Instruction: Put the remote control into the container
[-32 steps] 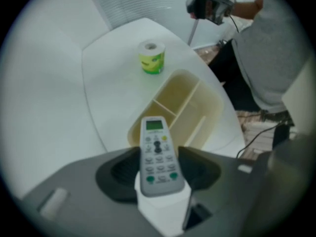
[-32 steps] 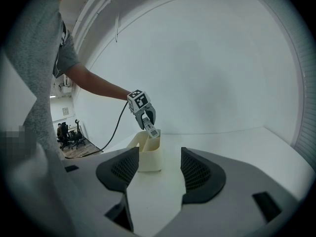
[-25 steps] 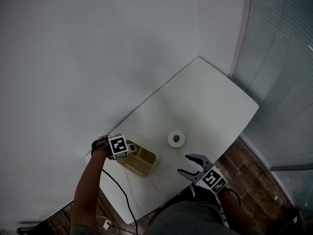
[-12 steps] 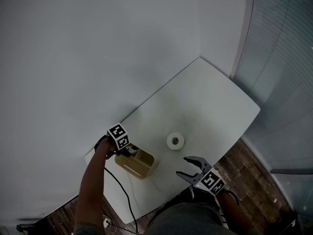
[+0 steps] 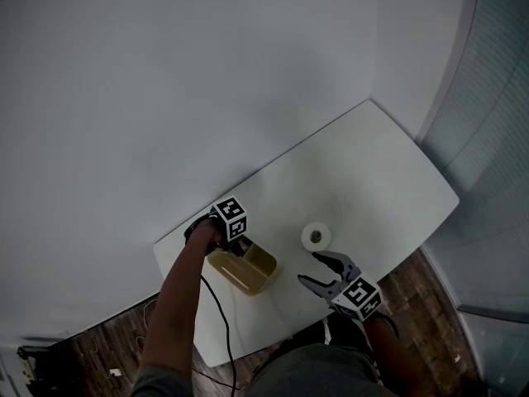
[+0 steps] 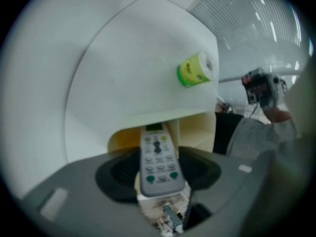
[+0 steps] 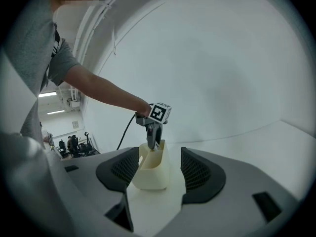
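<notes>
Fingers of your left gripper clamp the remote control, nose at the container's mouth; lower it straight down before you let go. Your right gripper stands spread, empty.

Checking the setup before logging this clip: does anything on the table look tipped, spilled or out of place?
Nothing stands out. The container stands upright on the table, the roll lies apart from it, and the left gripper holds the remote control at its opening.
</notes>
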Tool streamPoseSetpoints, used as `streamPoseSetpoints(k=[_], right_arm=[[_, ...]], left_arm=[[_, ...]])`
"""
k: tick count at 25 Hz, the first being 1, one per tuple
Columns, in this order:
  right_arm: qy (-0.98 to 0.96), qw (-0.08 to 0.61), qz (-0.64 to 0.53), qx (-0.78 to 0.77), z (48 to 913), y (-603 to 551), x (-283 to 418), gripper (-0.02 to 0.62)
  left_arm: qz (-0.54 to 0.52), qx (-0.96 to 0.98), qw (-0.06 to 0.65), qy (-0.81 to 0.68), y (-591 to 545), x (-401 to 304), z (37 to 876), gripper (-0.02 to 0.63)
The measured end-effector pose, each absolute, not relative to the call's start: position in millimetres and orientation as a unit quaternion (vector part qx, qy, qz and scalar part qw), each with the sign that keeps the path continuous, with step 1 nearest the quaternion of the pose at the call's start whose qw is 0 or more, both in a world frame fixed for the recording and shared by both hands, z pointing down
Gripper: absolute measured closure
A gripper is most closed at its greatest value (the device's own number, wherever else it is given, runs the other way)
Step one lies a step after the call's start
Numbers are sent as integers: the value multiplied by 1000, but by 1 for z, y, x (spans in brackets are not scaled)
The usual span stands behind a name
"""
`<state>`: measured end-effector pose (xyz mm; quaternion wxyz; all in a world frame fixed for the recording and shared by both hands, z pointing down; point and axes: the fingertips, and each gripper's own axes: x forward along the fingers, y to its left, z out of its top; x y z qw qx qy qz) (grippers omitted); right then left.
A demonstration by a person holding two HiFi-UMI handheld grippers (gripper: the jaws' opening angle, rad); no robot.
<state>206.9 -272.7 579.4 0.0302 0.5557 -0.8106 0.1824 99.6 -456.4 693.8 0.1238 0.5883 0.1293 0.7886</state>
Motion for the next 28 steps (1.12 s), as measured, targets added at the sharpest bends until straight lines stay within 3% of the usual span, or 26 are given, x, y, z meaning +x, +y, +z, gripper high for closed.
streamPoseSetpoints(k=[10,28], right_arm=[[-844,35,180,504,594,-359,180,337],[-842,27,212,495,619,-364,167,337]], left_arm=[[781,600,117,126,-457,99,696,364],[820,544,134,117,-461,101,714,362]])
